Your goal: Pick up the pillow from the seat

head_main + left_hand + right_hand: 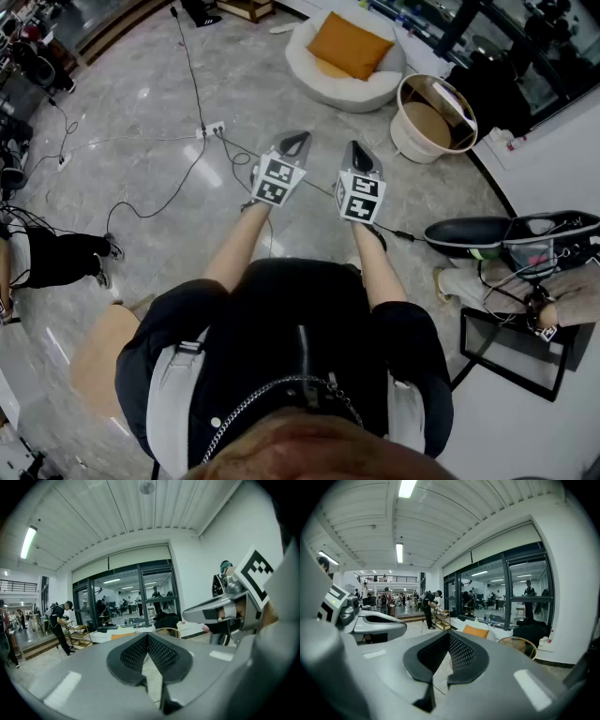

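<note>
Left tongs (298,140) clenched, pads pressed together, nothing between them. Right tongs (357,148) also clenched and empty. Both are held out ahead of the person, side by side and a little apart, tips pointing far, over the grey floor (141,112). Neither touches anything.

Orange pillow (349,45) lies on the white round seat (328,92) at the far side, slightly right of centre and well apart from both tongs. It lies tilted against the seat's back edge. In both gripper views it is a small orange patch low in the distance, just above the closed pads.

Round basket (433,117) with a tan inside stands on the floor just right of the seat. Black cable (187,56) runs across the floor on the left, down to a white power strip (210,129) near the left tongs. Another person (56,258) in black is at the left edge.
</note>
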`<state>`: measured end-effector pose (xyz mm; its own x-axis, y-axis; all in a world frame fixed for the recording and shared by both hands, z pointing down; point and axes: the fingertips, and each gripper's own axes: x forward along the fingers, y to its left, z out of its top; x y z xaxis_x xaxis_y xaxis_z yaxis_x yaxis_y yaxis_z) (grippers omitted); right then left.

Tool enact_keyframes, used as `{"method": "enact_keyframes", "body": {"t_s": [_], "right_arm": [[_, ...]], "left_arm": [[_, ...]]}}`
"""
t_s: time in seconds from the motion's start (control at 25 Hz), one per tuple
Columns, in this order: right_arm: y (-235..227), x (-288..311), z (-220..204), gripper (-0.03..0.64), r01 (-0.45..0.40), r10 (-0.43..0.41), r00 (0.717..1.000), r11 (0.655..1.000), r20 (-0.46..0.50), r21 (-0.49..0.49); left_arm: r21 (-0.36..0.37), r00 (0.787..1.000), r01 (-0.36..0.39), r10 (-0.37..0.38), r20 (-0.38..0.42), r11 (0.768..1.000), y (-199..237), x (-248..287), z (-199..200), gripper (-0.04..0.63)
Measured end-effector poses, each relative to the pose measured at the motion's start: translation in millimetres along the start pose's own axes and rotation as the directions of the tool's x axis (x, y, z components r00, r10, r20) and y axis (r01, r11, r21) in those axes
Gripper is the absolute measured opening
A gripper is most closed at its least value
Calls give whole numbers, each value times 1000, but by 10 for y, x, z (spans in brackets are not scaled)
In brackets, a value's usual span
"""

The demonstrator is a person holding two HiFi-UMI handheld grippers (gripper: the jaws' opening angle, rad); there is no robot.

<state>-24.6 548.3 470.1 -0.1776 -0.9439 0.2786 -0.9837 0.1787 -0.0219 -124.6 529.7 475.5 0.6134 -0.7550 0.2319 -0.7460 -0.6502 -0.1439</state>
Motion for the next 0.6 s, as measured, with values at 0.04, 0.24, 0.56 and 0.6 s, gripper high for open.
{"method": "enact_keyframes", "body": {"t_s": [0.04, 0.24, 0.56, 0.6], "right_arm": [[2, -7, -8, 0, -2, 2, 1000, 1000, -1, 0], [-4, -3, -21, 0, -7, 7, 1000, 1000, -5, 2], [9, -5, 39, 3, -24, 23, 999, 999, 35, 37], [16, 1, 29, 3, -28, 27, 999, 999, 27, 39]], "left_arm": [[0, 1000, 1, -1, -1, 1000, -14, 4, -3, 11], [1, 1000, 6, -6, -4, 1000, -46, 24, -8, 11], [-5, 1000, 14, -14, -9, 1000, -45, 47, -12, 11], [-5, 1000, 15, -15, -10, 1000, -45, 51, -8, 11]]}}
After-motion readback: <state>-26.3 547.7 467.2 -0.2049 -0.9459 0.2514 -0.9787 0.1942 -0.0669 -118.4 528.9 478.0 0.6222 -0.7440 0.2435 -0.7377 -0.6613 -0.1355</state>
